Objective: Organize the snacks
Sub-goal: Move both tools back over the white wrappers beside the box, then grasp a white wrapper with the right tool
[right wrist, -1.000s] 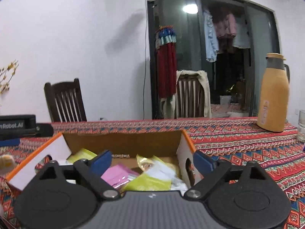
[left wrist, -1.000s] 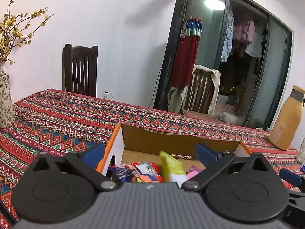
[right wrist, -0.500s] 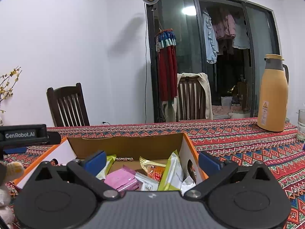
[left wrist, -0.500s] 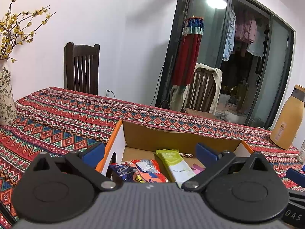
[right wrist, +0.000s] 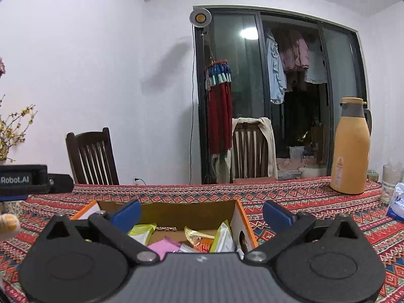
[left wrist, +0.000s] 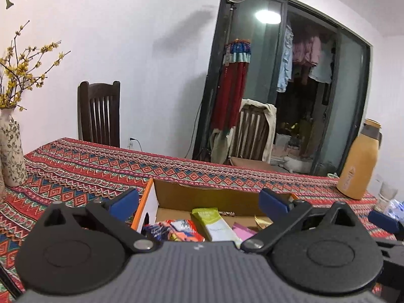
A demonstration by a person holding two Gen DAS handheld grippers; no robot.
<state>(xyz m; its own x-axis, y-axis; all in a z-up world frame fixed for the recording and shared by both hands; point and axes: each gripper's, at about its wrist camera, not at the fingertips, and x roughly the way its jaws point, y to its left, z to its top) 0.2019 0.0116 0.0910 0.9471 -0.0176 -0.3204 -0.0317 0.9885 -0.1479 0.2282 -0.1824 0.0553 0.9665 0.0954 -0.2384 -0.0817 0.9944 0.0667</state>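
Observation:
A cardboard box [left wrist: 202, 195] with orange edges sits on the patterned tablecloth and holds several snack packets. Among them are a green and white bar [left wrist: 214, 223], red and blue packets [left wrist: 176, 231], a pink packet [right wrist: 164, 247] and an orange packet [right wrist: 199, 241]. My left gripper [left wrist: 199, 202] hovers above the box's near side, open, with nothing between its blue pads. Over the box's right half, my right gripper [right wrist: 202, 213] stands wide open and holds nothing. The box [right wrist: 176, 210] spans the gap between its pads.
A yellow thermos [right wrist: 351, 149] stands at the back right, with a glass [right wrist: 390, 181] and a white packet [right wrist: 397, 202] beside it. A flowered vase [left wrist: 11, 151] is at the left. Two wooden chairs [left wrist: 99, 113] stand behind the table. The left gripper's body [right wrist: 25, 179] shows at left.
Both grippers have risen and drawn back from the box, so more of the room shows. The green bar that stood tilted now lies flat in the box. The right jaws have widened slightly.

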